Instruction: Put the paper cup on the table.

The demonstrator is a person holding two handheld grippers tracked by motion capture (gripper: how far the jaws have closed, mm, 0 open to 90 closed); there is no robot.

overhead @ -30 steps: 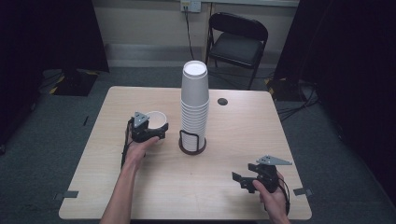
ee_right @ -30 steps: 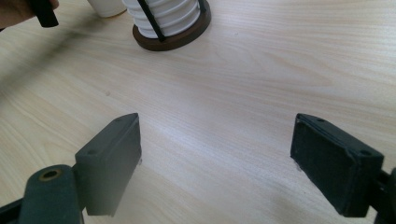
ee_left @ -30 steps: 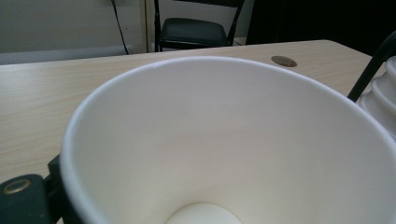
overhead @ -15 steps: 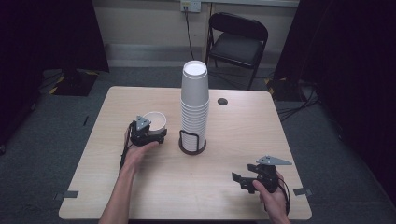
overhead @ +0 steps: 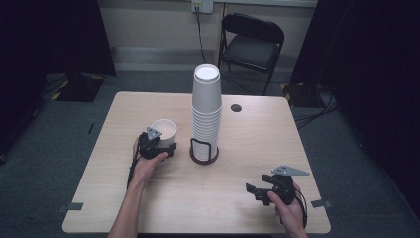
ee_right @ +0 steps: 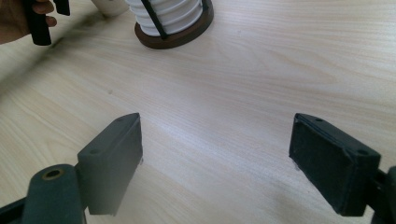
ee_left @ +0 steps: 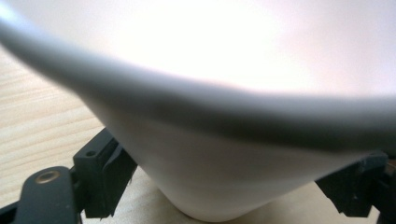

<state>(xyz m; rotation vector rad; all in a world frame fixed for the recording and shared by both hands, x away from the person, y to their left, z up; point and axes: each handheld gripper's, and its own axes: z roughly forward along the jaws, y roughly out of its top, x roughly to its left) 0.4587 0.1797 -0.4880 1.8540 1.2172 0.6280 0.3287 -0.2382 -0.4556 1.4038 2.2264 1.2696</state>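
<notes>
Between the just-closing jaws of the left gripper, pinched at its base, stands the paper cup.

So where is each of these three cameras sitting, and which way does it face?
High view: above the person's side, looking down the table; both forearms, both grippers.
Left gripper view: on the left gripper, facing the single cup between its jaws.
Right gripper view: on the right gripper, jaws wide, facing bare tabletop.
Shared: the cup stack.
</notes>
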